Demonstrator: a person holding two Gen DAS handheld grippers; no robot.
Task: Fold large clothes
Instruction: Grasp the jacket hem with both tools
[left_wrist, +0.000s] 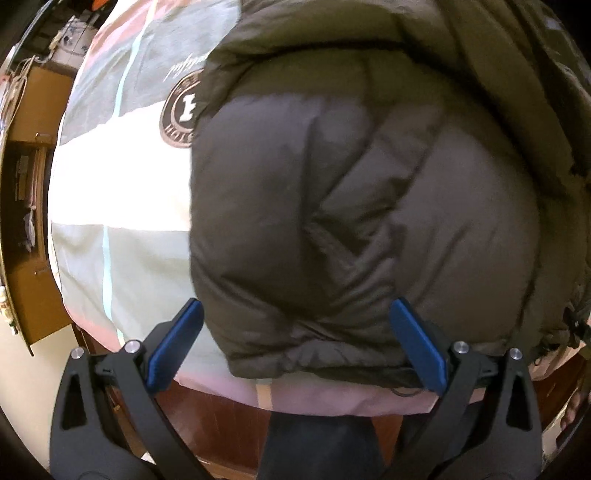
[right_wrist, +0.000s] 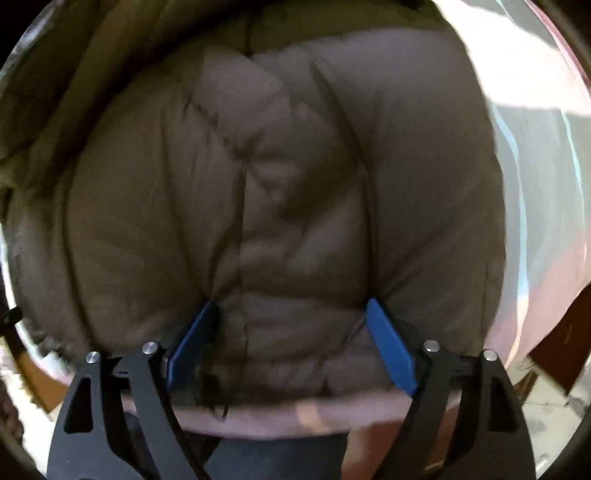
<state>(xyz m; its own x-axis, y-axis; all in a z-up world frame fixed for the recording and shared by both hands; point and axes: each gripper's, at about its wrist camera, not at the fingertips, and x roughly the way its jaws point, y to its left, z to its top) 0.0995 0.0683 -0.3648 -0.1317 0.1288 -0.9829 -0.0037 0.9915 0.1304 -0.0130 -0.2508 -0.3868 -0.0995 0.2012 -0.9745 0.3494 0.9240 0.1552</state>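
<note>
Puffer jacket (left_wrist: 369, 206) on bedsheet (left_wrist: 122, 206), logo (left_wrist: 181, 110) unreadable, both grippers' fingers (left_wrist: 177, 343) spread wide.

The left tool (left_wrist: 295, 343) has its two blue fingers (left_wrist: 175, 347) spread wide apart and holds nothing, and the right tool (right_wrist: 291, 343) is the same, with its blue fingers (right_wrist: 391, 347) wide apart and both tools pointing forward and down.

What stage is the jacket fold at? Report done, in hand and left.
Done: the puffer jacket lies bunched on the bedspread, seemingly partly folded. In hand: nothing; the left gripper and right gripper are open, straddling its near hem. Left: grip, finish folding, flatten.
</note>
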